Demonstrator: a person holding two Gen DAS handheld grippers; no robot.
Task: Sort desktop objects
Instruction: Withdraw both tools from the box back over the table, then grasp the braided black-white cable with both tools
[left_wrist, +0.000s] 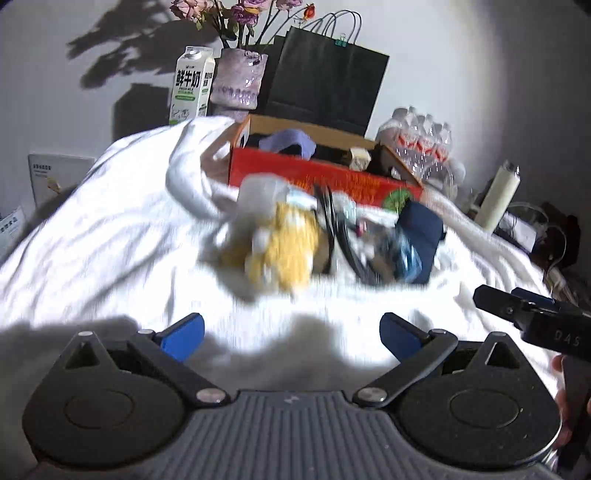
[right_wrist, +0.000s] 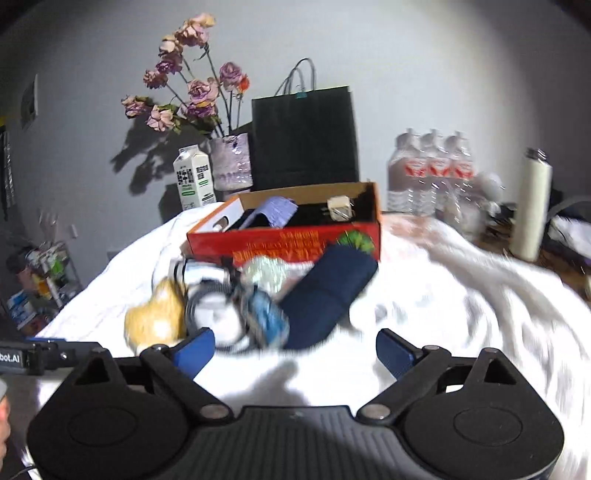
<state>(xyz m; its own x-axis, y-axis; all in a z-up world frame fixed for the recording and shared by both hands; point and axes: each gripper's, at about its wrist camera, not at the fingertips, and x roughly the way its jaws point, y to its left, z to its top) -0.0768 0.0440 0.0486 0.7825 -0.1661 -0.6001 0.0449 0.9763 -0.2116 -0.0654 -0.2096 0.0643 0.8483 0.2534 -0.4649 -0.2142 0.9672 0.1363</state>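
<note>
A heap of loose objects lies on the white cloth in front of an open red cardboard box (left_wrist: 325, 181) (right_wrist: 284, 243). The heap holds a yellow plush toy (left_wrist: 280, 247) (right_wrist: 155, 317), black coiled cables (left_wrist: 332, 236) (right_wrist: 210, 306), a blue packet (left_wrist: 406, 254) (right_wrist: 266, 321) and a navy pouch (left_wrist: 424, 236) (right_wrist: 325, 295). The box holds a purple item (right_wrist: 277, 210) and a small white charger (right_wrist: 340, 208). My left gripper (left_wrist: 291, 336) is open and empty, short of the heap. My right gripper (right_wrist: 295, 349) is open and empty, just before the pouch. Both views are blurred.
Behind the box stand a milk carton (left_wrist: 190, 85) (right_wrist: 194, 177), a vase of dried flowers (left_wrist: 240, 77) (right_wrist: 231, 162) and a black paper bag (left_wrist: 325, 77) (right_wrist: 304, 136). A pack of water bottles (left_wrist: 421, 144) (right_wrist: 432, 173) and a cream flask (left_wrist: 498, 195) (right_wrist: 533, 203) stand at the right.
</note>
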